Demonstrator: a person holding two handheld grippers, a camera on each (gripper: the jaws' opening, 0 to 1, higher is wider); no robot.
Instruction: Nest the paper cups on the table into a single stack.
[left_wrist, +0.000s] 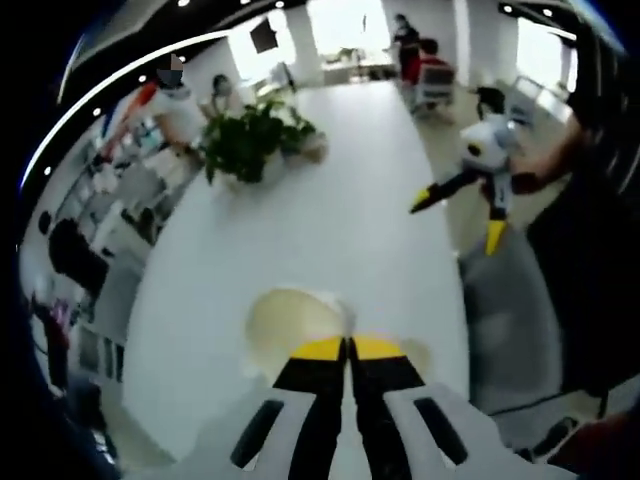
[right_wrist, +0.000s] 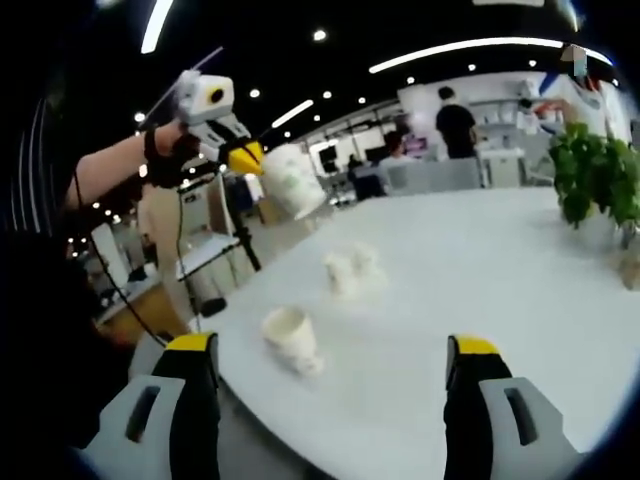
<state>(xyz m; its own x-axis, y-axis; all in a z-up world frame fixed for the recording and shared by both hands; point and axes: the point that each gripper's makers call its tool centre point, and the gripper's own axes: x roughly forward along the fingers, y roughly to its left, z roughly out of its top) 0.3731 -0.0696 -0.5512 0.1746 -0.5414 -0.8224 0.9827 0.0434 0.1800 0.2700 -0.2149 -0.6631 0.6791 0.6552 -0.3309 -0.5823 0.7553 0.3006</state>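
My left gripper (left_wrist: 350, 348) is shut on the wall of a cream paper cup (left_wrist: 295, 320), held over the white table (left_wrist: 330, 220). In the right gripper view that left gripper (right_wrist: 250, 157) hangs high at the left, gripping the white cup (right_wrist: 293, 180) in the air. My right gripper (right_wrist: 331, 346) stands wide open with nothing between its jaws. On the table (right_wrist: 500, 260) ahead of it one cup (right_wrist: 290, 335) lies tipped near the edge, and two more cups (right_wrist: 340, 272) (right_wrist: 365, 258) stand further back. The right gripper (left_wrist: 459, 218) also appears off the table's right side, open.
A potted plant (left_wrist: 255, 140) (right_wrist: 600, 175) stands on the table's far part. People (left_wrist: 175, 95) (right_wrist: 455, 120) sit and stand beyond the table. A tripod (right_wrist: 240, 240) and a chair stand past the table's left edge.
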